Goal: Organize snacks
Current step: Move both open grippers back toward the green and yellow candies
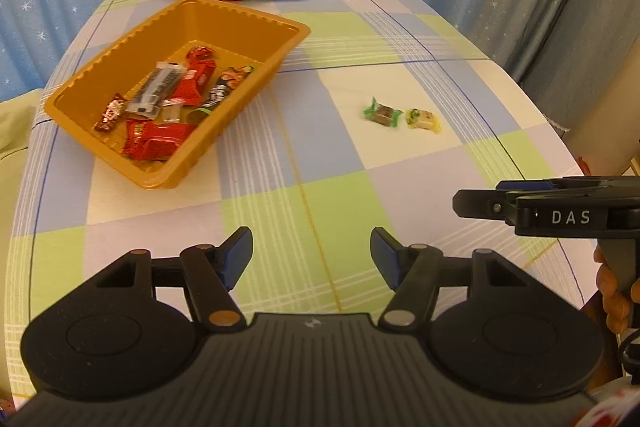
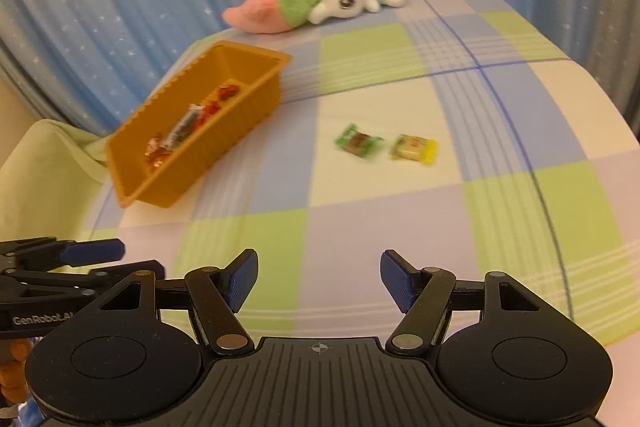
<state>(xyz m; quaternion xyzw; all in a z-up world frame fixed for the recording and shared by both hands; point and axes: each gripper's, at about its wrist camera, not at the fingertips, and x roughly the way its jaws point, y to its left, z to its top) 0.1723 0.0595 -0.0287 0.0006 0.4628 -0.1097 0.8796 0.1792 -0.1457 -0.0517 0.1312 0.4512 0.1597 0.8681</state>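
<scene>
Now both your left gripper (image 1: 311,259) and right gripper (image 2: 319,280) gape empty; two candies, green (image 2: 358,142) and yellow (image 2: 414,148), await collection into the tray (image 1: 256,21).

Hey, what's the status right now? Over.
Left gripper and right gripper open, empty. Green candy and yellow candy loose on tablecloth; orange tray part-filled. Path clear.

An orange plastic tray (image 1: 240,99) with a ribbed rim is set at 10 o'clock, filled with red, silver and dark wrapped snacks (image 1: 160,107). A green-wrapped candy (image 1: 382,113) and a yellow-wrapped candy (image 1: 423,119) are laid flat, just beside each other, at 1 o'clock, well apart from the tray.
</scene>
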